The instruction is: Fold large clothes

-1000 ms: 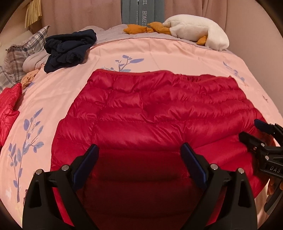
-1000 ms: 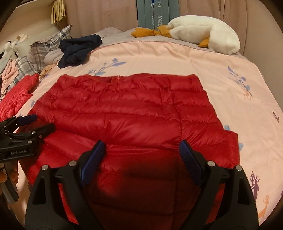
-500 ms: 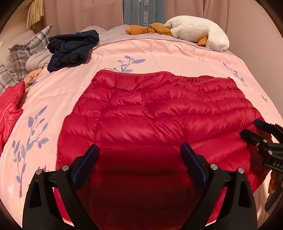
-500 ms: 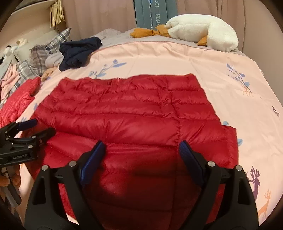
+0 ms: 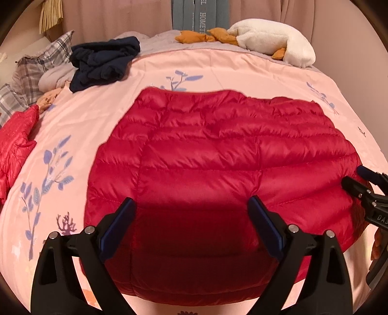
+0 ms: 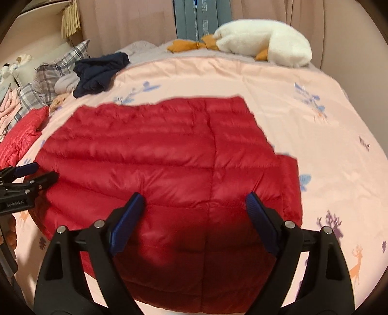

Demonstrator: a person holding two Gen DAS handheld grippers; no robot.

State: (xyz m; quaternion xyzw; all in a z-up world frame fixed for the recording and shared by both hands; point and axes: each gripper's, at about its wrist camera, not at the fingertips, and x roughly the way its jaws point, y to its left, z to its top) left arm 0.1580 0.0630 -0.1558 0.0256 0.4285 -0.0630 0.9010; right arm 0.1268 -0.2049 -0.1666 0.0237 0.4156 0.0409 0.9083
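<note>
Red puffer jacket (image 5: pixel 218 169) lies partly folded (sleeves apparently tucked in) on the pink duvet (image 5: pixel 218 65). My left gripper (image 5: pixel 191 218) and right gripper (image 6: pixel 194 210) hover wide open, empty. Final fold left, I'd say.

The grey-blue panel (image 5: pixel 201 14) at 12 o'clock says "HOME". The right tongs (image 5: pixel 363 179) show "DAS". The left tongs (image 6: pixel 29 174) carry small, blurry letters

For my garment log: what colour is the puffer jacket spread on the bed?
Red; the puffer jacket shows best in the left wrist view.
</note>
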